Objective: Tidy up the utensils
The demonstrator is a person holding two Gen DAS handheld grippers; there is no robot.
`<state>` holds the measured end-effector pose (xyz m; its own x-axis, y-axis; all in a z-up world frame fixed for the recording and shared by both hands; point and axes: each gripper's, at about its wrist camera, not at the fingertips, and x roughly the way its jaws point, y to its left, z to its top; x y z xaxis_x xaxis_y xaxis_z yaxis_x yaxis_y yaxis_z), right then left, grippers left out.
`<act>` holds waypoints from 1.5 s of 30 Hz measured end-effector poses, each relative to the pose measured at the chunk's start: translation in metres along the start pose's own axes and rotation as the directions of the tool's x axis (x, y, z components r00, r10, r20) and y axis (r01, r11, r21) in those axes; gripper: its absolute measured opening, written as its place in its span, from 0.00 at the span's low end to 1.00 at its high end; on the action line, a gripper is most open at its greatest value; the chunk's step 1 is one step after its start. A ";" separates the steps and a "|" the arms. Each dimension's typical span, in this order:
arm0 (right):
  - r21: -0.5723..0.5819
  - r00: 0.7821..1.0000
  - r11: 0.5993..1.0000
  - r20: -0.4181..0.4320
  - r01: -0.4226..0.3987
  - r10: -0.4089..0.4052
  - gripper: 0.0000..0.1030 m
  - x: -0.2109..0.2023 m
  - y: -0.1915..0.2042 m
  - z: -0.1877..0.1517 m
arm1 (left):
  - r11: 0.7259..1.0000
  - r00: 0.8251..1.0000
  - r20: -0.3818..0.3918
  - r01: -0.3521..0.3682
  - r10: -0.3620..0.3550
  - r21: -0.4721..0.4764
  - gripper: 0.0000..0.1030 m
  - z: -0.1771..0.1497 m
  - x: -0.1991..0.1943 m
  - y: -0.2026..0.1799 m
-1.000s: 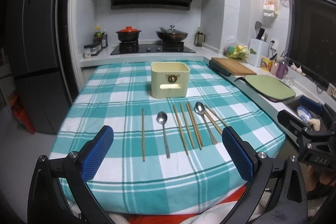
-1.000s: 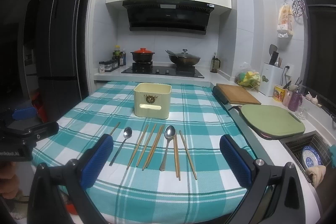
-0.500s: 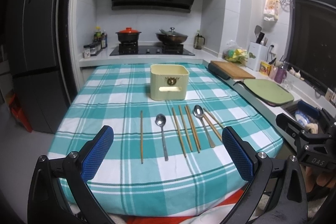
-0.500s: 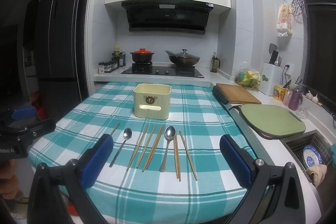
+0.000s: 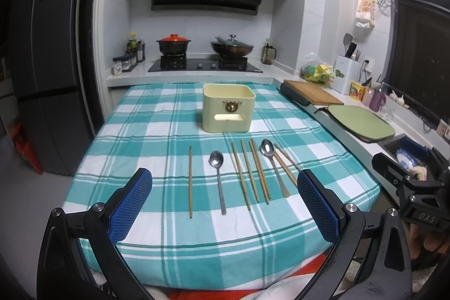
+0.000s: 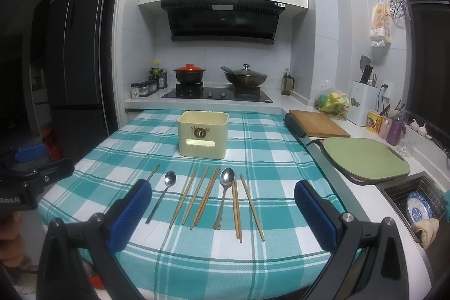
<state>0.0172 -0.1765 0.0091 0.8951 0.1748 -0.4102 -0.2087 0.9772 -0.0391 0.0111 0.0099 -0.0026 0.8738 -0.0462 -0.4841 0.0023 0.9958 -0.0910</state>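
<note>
A cream utensil holder (image 5: 228,108) (image 6: 202,134) stands mid-table on the teal checked cloth (image 5: 146,131). In front of it lie two metal spoons (image 5: 218,175) (image 5: 272,162) and several wooden chopsticks (image 5: 190,180) (image 5: 254,170) in a row; they also show in the right wrist view (image 6: 197,196). My left gripper (image 5: 225,204) is open and empty, held above the table's near edge. My right gripper (image 6: 222,211) is open and empty, also near that edge, to the right of the left one.
A stove with a red-lidded pot (image 5: 173,43) and a wok (image 5: 232,47) stands behind the table. A wooden board (image 5: 312,94) and a green board (image 5: 361,124) lie on the right counter. A sink with a plate (image 6: 420,205) is at right. A fridge (image 5: 47,61) stands at left.
Both grippers have drawn back slightly and risen; the table and utensils sit a little farther off in view. Nothing on the table has moved.
</note>
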 end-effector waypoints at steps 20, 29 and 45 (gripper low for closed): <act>0.016 0.999 1.000 -0.036 0.004 -0.004 1.00 0.015 -0.005 -0.004 | 0.999 0.999 -0.033 -0.027 0.026 -0.043 1.00 -0.001 0.021 0.015; 0.016 0.998 1.000 -0.057 0.002 -0.002 1.00 0.028 -0.006 -0.005 | 0.996 0.997 -0.056 -0.063 0.059 -0.066 1.00 0.000 0.039 0.029; -0.005 0.988 0.999 -0.149 0.040 -0.041 1.00 0.099 -0.068 -0.010 | 0.992 0.979 -0.178 -0.108 0.094 -0.071 1.00 -0.001 0.123 0.078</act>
<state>0.1167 -0.2271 -0.0380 0.8343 0.1149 -0.5392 -0.1743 0.9829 -0.0602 0.1187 0.0817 -0.0699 0.7693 0.0341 -0.6380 -0.1262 0.9870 -0.0995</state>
